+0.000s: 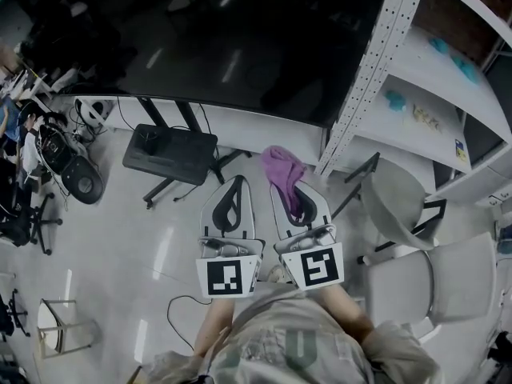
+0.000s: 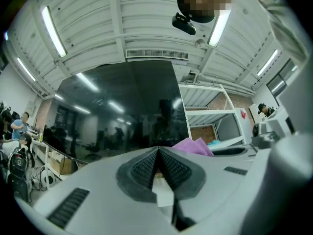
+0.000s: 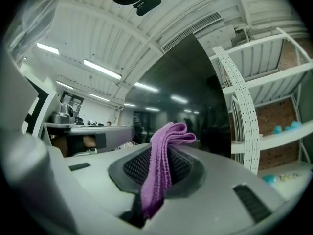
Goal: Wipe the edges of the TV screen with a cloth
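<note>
Purple cloth (image 3: 164, 165) is sitting clamped between the jaws of the right gripper (image 1: 294, 194), one fold projecting past the tips and not touching the TV screen (image 1: 240, 38). The left gripper (image 2: 157, 150) jaws are pressing together on nothing. Only a short fold is projecting, so the hard jaw tips are risking contact with the glass. The perforated shelving upright (image 1: 360, 78) beside the screen's right edge is threatening a snag.

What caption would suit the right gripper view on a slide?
Right gripper shut on a folded purple cloth, facing the dark TV screen beside a white shelf rack.
</note>
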`<state>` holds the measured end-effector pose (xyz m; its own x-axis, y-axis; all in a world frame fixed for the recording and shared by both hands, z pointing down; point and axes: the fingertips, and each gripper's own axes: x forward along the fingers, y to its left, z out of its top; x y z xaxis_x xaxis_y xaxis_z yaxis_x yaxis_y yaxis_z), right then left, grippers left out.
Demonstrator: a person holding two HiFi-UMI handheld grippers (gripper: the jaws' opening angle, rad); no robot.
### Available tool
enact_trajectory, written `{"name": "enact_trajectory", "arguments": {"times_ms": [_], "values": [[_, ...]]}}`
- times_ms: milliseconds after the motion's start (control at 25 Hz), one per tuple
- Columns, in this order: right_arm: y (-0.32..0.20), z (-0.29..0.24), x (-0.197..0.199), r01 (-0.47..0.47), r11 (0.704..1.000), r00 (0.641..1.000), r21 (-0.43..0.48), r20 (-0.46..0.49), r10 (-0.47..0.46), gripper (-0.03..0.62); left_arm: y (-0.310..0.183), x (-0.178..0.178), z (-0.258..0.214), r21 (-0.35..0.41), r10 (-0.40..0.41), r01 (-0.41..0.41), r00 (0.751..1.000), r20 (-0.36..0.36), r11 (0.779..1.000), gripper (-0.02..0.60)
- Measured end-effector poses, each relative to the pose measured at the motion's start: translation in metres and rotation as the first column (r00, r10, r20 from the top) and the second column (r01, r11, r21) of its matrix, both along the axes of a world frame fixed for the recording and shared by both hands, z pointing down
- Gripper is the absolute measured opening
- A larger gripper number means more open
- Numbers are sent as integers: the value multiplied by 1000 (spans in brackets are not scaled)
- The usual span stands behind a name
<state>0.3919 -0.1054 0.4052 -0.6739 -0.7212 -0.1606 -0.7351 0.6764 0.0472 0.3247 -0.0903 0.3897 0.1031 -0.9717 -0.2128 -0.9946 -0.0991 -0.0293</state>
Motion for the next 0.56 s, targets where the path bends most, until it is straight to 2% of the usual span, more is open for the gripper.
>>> {"name": "enact_trajectory", "arguments": {"times_ms": [80, 240, 560], "values": [[0, -1, 1, -3, 1000, 1000, 5, -4, 3, 62, 0, -1, 2, -3, -1, 1, 1000, 21, 1000, 15], [-1, 3, 4, -4, 1000, 1000, -5, -12, 4, 63, -2, 5, -2, -1, 3, -3, 1000, -3, 1000, 15], [-5, 11, 9, -23, 999, 1000, -23, -18, 23, 61, -5, 7, 2, -11, 0, 0, 1000, 4, 1000, 15]]}}
